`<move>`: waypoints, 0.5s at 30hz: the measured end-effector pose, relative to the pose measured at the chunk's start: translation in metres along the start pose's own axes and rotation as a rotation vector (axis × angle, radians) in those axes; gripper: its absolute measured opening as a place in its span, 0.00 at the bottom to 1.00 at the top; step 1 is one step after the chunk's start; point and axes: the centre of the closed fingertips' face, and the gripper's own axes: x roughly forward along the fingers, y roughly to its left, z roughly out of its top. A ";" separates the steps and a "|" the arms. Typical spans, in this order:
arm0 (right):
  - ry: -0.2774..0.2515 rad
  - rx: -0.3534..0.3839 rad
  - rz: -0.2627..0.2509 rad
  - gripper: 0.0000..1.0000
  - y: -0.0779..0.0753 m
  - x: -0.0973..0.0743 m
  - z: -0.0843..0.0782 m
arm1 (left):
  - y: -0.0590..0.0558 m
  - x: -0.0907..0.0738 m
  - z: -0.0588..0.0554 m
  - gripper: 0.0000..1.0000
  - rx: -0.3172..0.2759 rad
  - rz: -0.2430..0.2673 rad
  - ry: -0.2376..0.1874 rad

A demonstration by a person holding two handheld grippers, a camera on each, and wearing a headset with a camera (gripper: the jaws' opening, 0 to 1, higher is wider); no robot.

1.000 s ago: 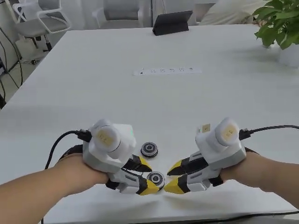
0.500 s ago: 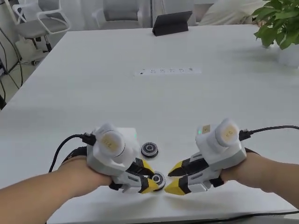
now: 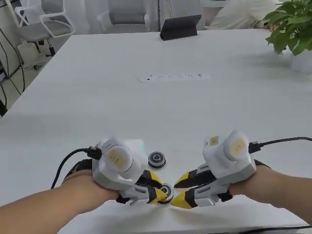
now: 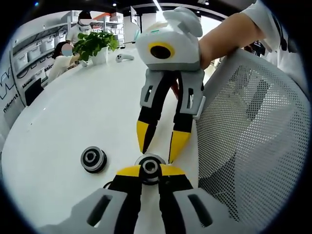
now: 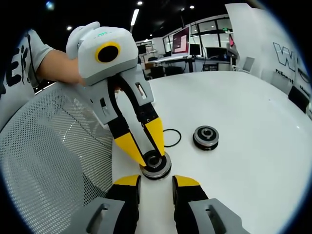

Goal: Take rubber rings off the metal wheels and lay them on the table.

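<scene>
While the left hand-held gripper [image 3: 158, 191] pinches a metal wheel [image 5: 156, 165] on the surface [image 3: 146, 107], the right hand-held gripper [image 3: 176, 194] faces it, jaws slightly parted, tips just beside the wheel. Beyond lie a rubber ring [image 5: 170, 138] and a second wheel [image 3: 156, 158]. Both hands are held low and angled inward.

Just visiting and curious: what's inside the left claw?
A small metal wheel, pinched in the left claw. Its yellow fingertips cover the wheel's sides; what's beneath it is hidden.

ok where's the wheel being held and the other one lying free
held wheel [image 5: 156, 168], right gripper view, front of its rim
free wheel [image 5: 205, 133], right gripper view, top face
</scene>
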 end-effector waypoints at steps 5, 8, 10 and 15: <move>0.002 -0.025 -0.010 0.23 0.001 0.006 0.002 | 0.001 0.000 0.000 0.07 -0.006 0.004 -0.007; -0.002 -0.046 -0.026 0.23 -0.001 0.007 0.004 | 0.001 0.000 0.001 0.07 -0.007 0.004 -0.008; 0.001 -0.047 -0.032 0.24 -0.002 0.007 0.004 | 0.001 0.000 0.001 0.07 -0.009 0.006 -0.010; 0.008 -0.057 -0.030 0.23 -0.002 0.010 0.002 | 0.002 0.000 0.001 0.07 -0.012 0.010 -0.016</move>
